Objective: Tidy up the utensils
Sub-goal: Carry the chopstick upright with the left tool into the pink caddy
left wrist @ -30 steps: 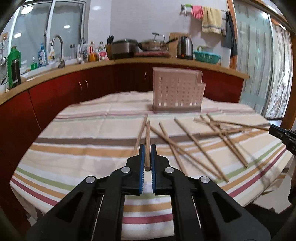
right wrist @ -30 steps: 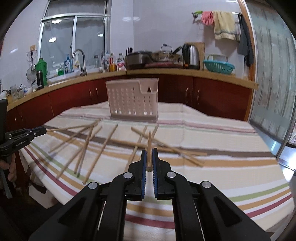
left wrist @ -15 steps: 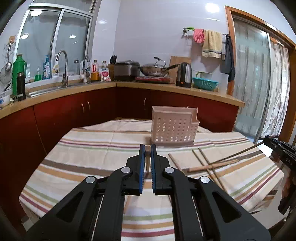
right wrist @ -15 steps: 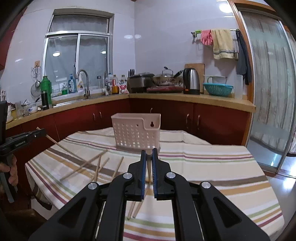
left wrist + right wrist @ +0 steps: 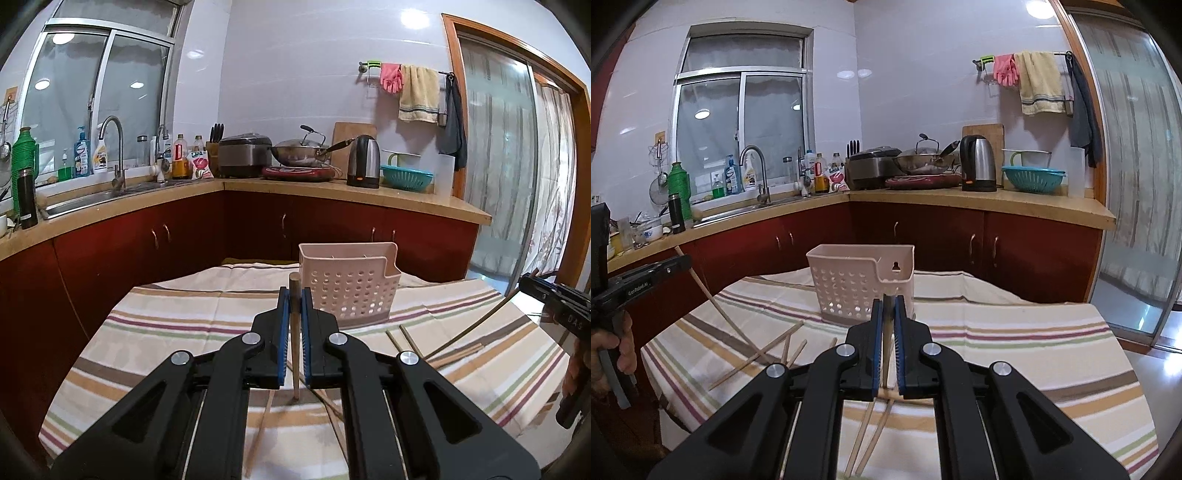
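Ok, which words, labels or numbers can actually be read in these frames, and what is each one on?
"GenRobot.AI": white print on the side of the left tongs, seen from the right wrist view.
"DAS": partial print on the right tongs, seen from the left wrist view; the rest is cut off.
Bottle labels by the sink: too small and blurred to read.
Holder, chopsticks: no text.

Right claw is clamped on a chopstick, held roughly upright between the blue pads. Perforated utensil basket is seen at 12 o'clock just beyond the fingertips, standing on the striped counter. Loose chopsticks are scattered at 9 o'clock on the cloth. Left claw is seen at far 9 o'clock, gripping another chopstick, tilted, tip down toward the counter.
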Tool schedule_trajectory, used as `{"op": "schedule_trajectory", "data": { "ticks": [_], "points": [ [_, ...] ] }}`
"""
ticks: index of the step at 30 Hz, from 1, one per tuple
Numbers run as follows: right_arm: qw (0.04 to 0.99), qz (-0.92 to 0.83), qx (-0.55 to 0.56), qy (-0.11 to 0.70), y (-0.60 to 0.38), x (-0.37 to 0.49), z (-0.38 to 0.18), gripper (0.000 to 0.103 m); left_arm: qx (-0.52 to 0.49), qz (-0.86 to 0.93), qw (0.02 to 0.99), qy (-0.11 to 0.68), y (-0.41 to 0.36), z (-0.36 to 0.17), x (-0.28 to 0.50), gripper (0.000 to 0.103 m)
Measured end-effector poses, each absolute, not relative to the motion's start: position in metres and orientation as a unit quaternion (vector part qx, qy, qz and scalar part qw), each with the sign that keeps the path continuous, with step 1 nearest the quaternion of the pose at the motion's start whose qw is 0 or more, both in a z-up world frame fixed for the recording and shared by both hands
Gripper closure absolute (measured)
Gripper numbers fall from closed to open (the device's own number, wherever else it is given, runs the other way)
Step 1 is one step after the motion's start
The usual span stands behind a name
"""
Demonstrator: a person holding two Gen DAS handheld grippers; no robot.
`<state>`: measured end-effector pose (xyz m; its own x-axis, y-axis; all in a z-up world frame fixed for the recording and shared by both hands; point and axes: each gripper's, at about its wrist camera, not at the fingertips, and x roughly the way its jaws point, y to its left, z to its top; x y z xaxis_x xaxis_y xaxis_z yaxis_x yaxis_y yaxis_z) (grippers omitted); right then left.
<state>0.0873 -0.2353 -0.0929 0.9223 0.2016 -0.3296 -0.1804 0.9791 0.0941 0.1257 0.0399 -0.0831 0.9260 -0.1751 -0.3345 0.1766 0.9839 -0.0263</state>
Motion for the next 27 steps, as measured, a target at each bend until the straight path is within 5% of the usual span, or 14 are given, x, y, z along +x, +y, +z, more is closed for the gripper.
{"op": "schedule_trajectory", "data": {
  "ticks": [14,27],
  "points": [
    [0.980,0.104,0.047,0.161,-0.239,0.119,-0.068,0.096,-0.028,-0.100,0.980,0.172,0.045,-0.062,0.165,0.096],
    [0.987,0.123,0.045,0.094,-0.247,0.167,0.012,0.096,-0.006,-0.136,0.987,0.081,0.019,0.031,0.202,0.096]
  ]
}}
